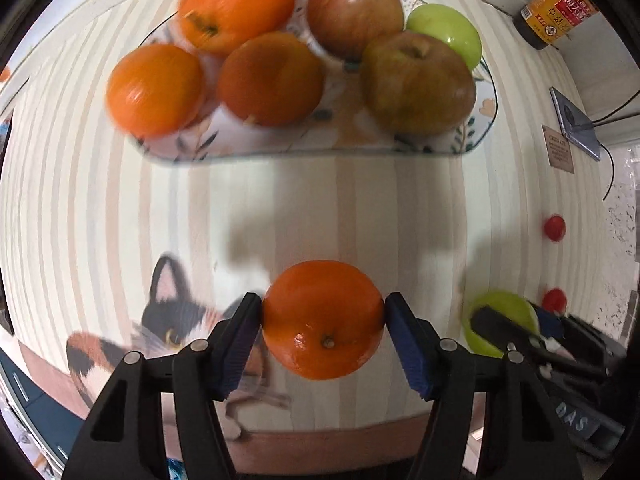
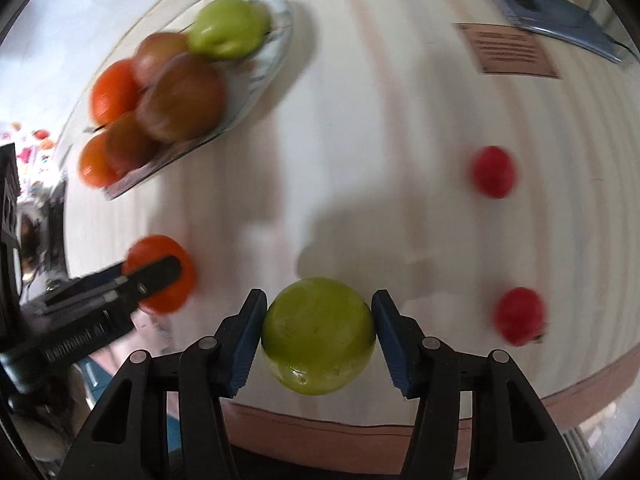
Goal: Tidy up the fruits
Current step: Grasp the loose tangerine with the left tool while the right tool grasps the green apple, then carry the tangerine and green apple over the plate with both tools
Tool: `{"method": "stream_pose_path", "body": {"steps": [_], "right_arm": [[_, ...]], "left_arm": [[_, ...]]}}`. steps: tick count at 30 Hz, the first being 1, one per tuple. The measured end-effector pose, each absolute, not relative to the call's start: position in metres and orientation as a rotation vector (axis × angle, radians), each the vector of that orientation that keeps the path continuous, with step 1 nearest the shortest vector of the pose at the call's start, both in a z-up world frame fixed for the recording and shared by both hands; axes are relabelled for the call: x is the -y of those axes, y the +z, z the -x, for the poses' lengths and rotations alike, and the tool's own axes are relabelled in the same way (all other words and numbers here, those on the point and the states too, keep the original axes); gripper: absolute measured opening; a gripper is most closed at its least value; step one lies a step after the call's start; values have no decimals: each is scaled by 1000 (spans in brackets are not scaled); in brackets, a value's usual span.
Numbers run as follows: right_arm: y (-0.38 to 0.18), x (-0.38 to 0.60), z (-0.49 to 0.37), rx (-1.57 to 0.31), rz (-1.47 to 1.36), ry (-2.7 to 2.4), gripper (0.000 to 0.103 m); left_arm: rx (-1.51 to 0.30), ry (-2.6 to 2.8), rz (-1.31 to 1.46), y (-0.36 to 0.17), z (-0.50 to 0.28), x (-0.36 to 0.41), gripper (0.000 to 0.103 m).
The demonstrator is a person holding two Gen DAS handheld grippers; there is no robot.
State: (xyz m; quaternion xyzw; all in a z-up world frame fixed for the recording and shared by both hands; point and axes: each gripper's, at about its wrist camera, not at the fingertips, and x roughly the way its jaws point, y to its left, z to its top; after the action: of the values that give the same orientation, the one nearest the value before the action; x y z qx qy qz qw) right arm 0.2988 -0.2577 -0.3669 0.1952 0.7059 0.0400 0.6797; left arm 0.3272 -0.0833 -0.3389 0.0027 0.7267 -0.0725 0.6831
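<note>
**Observer:** Why is each claw carrying a fruit at the same time?

**Operator:** I'm sorting by kind, I think. The plate (image 1: 486, 100) is already holding three oranges (image 1: 272, 78) on its left and the apples on its right: two reddish apples (image 1: 418, 84) and a green apple (image 1: 450, 32) behind them. So I'm bringing matching pieces in from the worktop (image 1: 360, 208).

**Observer:** And the grips?

**Operator:** My left claw (image 1: 323, 330) is closing about halfway, its blue pads pressing both sides of an orange (image 1: 323, 320), stem end facing the camera. My right claw (image 2: 318, 334) is clamping a second green apple (image 2: 318, 336) the same way, pads touching each flank.

**Observer:** Are they lifted?

**Operator:** The shadows are suggesting both are hanging above the striped cloth, though blur is making that hard to confirm.

**Observer:** Anything left out?

**Operator:** Two small red fruits (image 2: 493, 172), possibly cherry tomatoes, are lying well apart from the plate, to my right.
</note>
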Motion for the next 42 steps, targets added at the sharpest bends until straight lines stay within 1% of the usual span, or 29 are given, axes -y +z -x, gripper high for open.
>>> {"method": "stream_pose_path", "body": {"steps": [4,11,15,30,37,42], "right_arm": [[-372,241,-300,-1580,-412,121,58],[-375,246,-303,-1614,-443,138,59],[-379,252,-296,-1638,-461,147,60],[-380,238,-293,-1617,-448,134,58],[-375,243,-300,-1599,-533,137,58],[-351,243,-322,-1545,-560,159,58]], "left_arm": [[-1645,-144,-4,-344,-313,74,61],[-1637,-140,12,-345,-301,77,61],[-1638,-144,20,-344,-306,76,62],[-1650,-185,38,-345,-313,68,61],[-1606,-200,80,-320,-323,47,61],[-1550,-192,175,-287,-342,14,61]]}}
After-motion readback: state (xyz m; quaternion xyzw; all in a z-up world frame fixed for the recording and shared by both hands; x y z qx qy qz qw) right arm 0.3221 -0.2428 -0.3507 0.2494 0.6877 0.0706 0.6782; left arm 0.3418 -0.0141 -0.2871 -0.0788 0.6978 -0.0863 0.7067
